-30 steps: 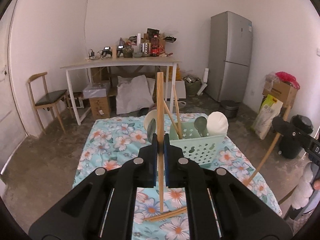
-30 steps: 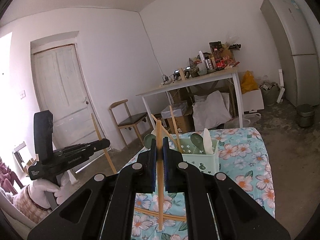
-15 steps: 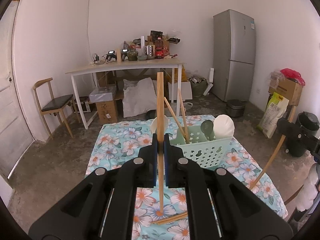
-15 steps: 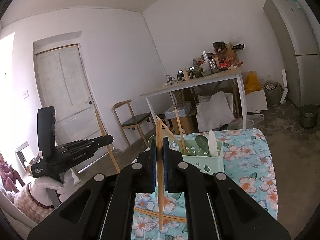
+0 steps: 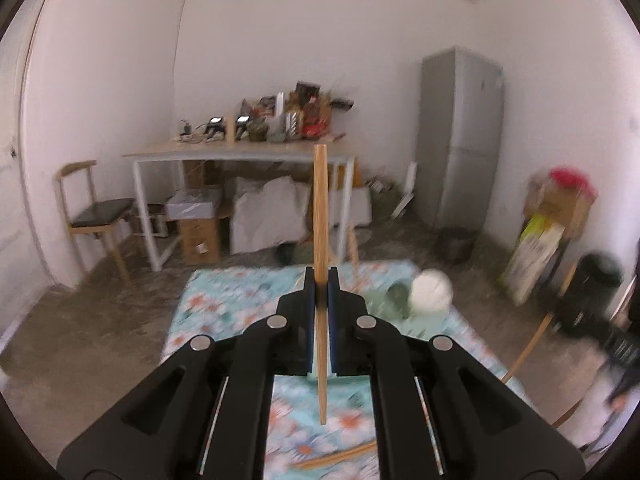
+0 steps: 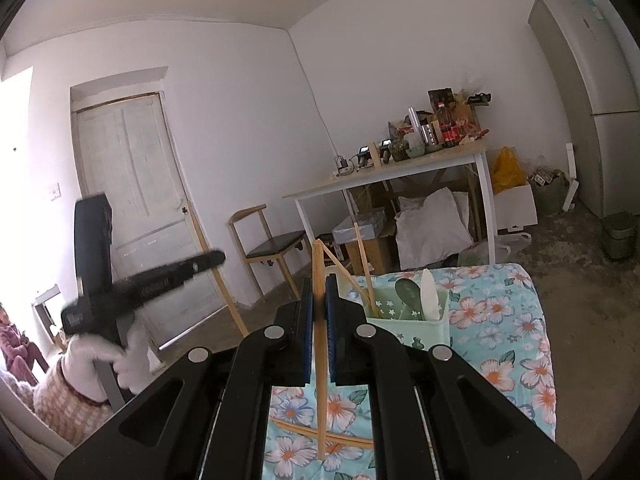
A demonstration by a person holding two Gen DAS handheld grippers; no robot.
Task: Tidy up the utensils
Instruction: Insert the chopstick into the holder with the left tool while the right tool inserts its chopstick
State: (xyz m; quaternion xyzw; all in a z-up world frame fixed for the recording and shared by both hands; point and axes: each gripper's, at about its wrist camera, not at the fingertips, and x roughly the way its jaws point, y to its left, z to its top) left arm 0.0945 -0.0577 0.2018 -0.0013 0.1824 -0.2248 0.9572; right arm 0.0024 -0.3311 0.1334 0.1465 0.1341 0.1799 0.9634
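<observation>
In the left wrist view my left gripper [image 5: 321, 285] is shut on a wooden chopstick [image 5: 320, 208] that stands upright above the floral tablecloth [image 5: 224, 304]. The right wrist view shows the same left gripper [image 6: 212, 258] raised at the left, off the table's side. My right gripper [image 6: 319, 292] is shut on a second upright chopstick [image 6: 318, 264], just in front of the pale green basket [image 6: 416, 326]. The basket holds chopsticks, a green spoon [image 6: 406, 292] and a white spoon [image 6: 430, 294]. More chopsticks [image 6: 304, 431] lie flat on the cloth beneath.
A white table [image 6: 400, 172] piled with bottles and boxes stands at the back, with bags and cartons under it. A wooden chair [image 6: 276, 244] is beside it, a grey fridge [image 6: 592, 120] is at the right, and a door [image 6: 132, 184] is at the left. A white-gloved hand [image 6: 120, 360] holds the left gripper.
My left gripper has risen with its chopstick, so the basket sits lower and blurred in its view. The right gripper has stayed where it was.
</observation>
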